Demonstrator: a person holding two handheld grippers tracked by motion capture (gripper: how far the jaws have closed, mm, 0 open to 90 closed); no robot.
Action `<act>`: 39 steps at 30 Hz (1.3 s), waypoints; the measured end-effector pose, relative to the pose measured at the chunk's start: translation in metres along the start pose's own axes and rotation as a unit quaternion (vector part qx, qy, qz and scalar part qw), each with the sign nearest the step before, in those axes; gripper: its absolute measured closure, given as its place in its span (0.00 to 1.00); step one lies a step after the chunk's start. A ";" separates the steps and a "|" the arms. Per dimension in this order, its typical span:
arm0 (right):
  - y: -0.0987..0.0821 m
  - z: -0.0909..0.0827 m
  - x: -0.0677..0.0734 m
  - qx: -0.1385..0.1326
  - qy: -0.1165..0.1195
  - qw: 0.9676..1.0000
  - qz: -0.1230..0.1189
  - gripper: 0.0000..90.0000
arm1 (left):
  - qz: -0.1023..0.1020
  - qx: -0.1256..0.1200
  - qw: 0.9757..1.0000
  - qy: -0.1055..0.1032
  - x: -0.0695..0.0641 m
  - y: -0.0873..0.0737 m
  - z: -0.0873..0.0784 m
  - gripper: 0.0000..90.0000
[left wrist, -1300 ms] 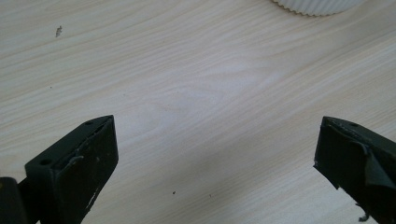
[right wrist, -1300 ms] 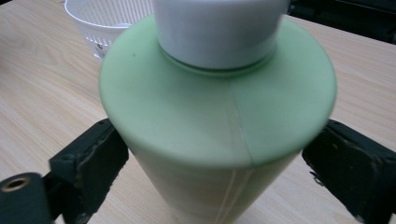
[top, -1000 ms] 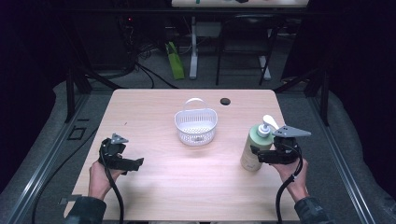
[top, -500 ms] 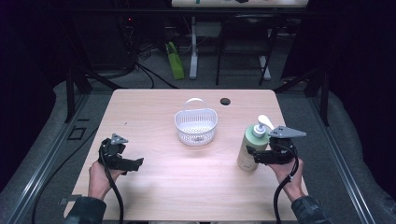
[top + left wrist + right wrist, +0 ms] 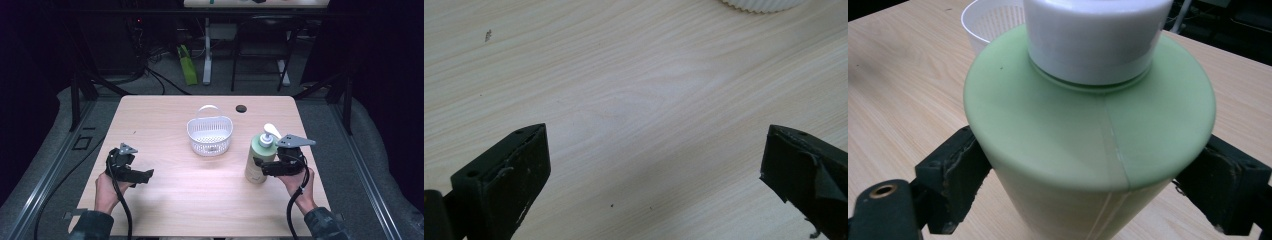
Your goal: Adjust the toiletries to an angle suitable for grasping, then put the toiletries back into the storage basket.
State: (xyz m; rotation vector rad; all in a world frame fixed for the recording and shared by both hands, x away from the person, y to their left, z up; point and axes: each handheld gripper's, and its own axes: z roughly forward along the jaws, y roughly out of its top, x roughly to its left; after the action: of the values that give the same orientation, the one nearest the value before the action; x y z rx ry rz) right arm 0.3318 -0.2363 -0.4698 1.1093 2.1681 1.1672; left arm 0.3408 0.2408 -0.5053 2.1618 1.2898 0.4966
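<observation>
Green plastic pump bottle with its white dispenser top stands upright near the wooden table's right side, clamped between the right gripper's jaws, close to a white perforated basket; the left gripper rests with jaws spread, empty

No legible text, label, brand, no. or sign in any view. Green pump bottle: body plain, no print on the side facing cam; white cap blank. White basket: unmarked. Worktop: bare wood grain, no markings.
</observation>
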 end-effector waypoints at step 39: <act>0.016 -0.002 0.013 -0.018 0.026 1.000 -0.003 0.00 | 0.007 0.007 1.000 -0.007 -0.001 0.000 0.001 0.00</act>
State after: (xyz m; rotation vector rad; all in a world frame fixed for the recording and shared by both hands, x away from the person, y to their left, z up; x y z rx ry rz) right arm 0.3293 -0.2216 -0.4556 1.0688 2.1793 1.2401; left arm 0.3407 0.2395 -0.5066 2.1837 1.2753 0.4770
